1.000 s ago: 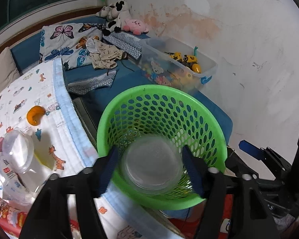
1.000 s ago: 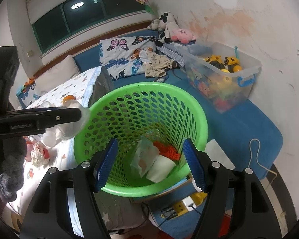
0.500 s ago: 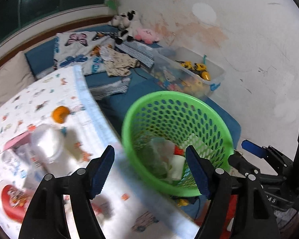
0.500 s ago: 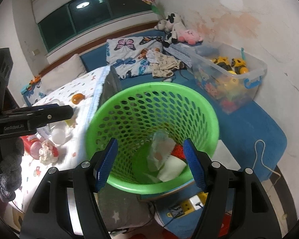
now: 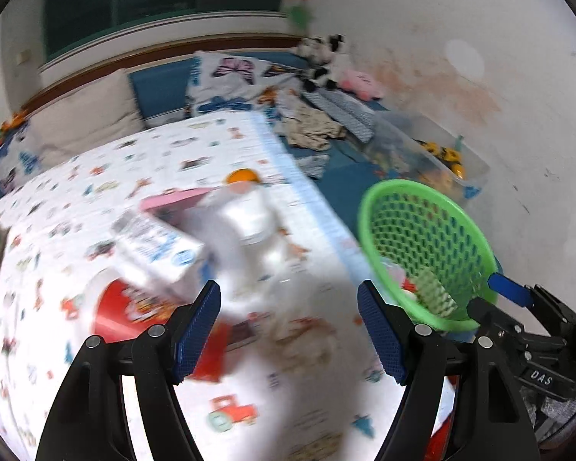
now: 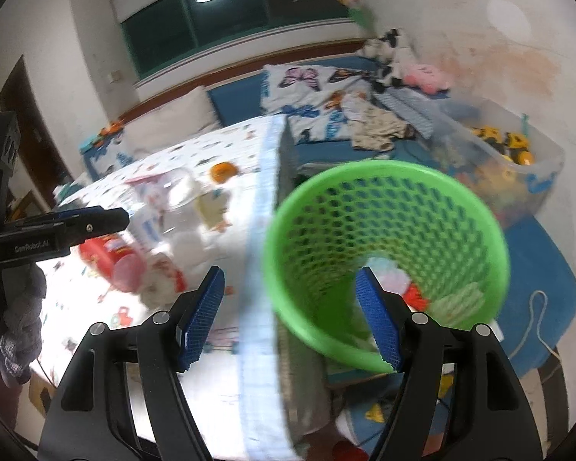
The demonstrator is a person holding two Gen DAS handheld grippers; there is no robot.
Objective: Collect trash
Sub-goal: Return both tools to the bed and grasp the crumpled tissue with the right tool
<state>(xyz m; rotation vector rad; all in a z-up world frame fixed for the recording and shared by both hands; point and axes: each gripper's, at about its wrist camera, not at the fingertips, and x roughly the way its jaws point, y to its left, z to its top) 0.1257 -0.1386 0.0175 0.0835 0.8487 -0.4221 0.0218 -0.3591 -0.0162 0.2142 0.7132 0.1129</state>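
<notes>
Left wrist view: left gripper (image 5: pixel 289 320) is being held spread, empty, over the printed white tablecloth (image 5: pixel 76 199). Several crumpled scraps are sitting in the green perforated plastic basket (image 5: pixel 422 246) — a white carton (image 5: pixel 157 249), red tub (image 5: pixel 123 307) and clear cup (image 5: pixel 249 211) are left, apparently. Right gripper (image 6: pixel 290 317) jaws are opening, nothing between; only its view is showing the basket's contents clearly.

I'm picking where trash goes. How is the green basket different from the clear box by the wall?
The green basket is round with holes all over; the clear box is boxy with smooth see-through walls. The green basket holds crumpled trash; the clear box holds toys, some yellow. Both are open on top and sit off the patterned sheet.
</notes>
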